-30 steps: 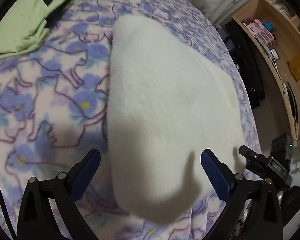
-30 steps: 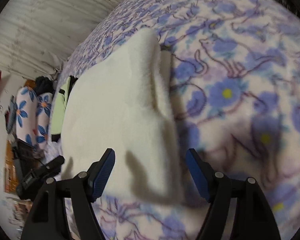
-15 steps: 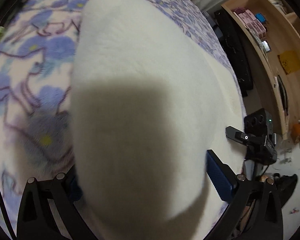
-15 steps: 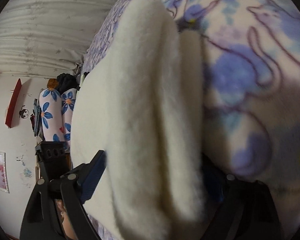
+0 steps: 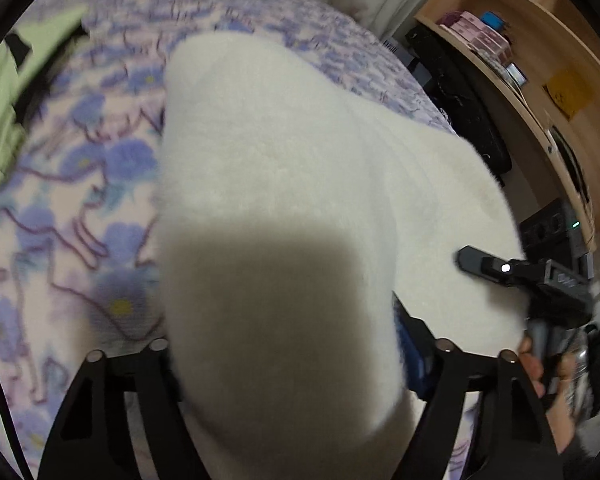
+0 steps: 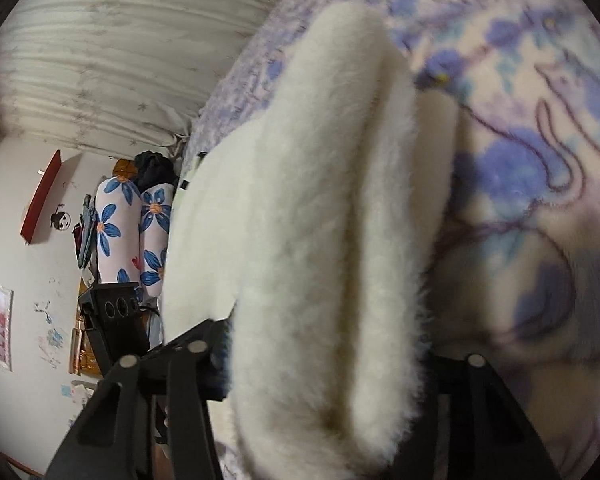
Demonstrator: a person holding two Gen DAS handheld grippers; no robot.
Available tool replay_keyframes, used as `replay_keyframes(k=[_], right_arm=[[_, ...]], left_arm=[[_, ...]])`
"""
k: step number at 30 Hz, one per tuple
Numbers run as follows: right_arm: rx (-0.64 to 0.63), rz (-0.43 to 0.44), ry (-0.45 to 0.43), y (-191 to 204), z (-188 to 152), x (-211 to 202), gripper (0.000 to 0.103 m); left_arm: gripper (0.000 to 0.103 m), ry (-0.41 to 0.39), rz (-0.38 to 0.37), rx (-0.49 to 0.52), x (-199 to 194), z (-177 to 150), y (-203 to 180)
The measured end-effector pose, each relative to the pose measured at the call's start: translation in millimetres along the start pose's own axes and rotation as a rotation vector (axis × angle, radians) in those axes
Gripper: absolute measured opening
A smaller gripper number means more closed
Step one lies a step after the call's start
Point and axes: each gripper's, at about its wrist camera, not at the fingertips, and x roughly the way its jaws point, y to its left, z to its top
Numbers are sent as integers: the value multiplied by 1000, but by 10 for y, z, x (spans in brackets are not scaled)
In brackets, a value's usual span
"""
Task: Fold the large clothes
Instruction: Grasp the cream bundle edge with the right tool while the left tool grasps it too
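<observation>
Fleece fills the space between the fingers of the left gripper [image 5: 284,364]: a thick, white, fluffy garment [image 5: 300,200] bulges out over both of them, hiding the fingertips, with only a sliver of blue pad [image 5: 410,354] showing at 4 o'clock. Both arms are drawn in tight against the fabric, clamped on its near edge. A dark shadow covers the near part of the fleece.

The right gripper [image 6: 328,364] is likewise pressed in on a doubled, rolled edge of the same white fluffy garment [image 6: 320,220], whose pile swallows both fingertips; the pads cannot be made out.

From the left wrist view the garment spreads from 6 o'clock up toward 12 over a bed covered by a lilac-and-blue flower-print fleece blanket [image 5: 72,208], blurred here. A pale green cloth with black trim [image 5: 8,92] lies on the blanket at 10 o'clock, cut off by the frame. At 3 o'clock the other black handheld device [image 5: 540,280] sits at the garment's far edge, with a hand [image 5: 548,380] partly seen below it. Wooden shelving [image 5: 540,60] stands at 2 o'clock.
</observation>
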Motion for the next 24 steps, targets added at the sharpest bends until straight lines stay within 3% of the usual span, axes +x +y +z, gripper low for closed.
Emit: replay_keyframes(k=[6, 11, 14, 19, 24], right_arm=[[-96, -44, 7, 604, -367, 59, 48], [-152, 10, 41, 1159, -597, 349, 48], [-175, 68, 57, 1534, -588, 593, 48], [-213, 141, 84, 2099, -387, 1105, 48], [-253, 168, 81, 2662, 84, 1827, 47]], left_arm=[[67, -44, 30, 14, -553, -210, 68], [67, -93, 79, -27, -1315, -514, 587], [67, -129, 114, -50, -1722, -527, 862], [67, -175, 195, -58, -2302, -209, 1422], [67, -204, 245, -65, -2582, 460, 2202]])
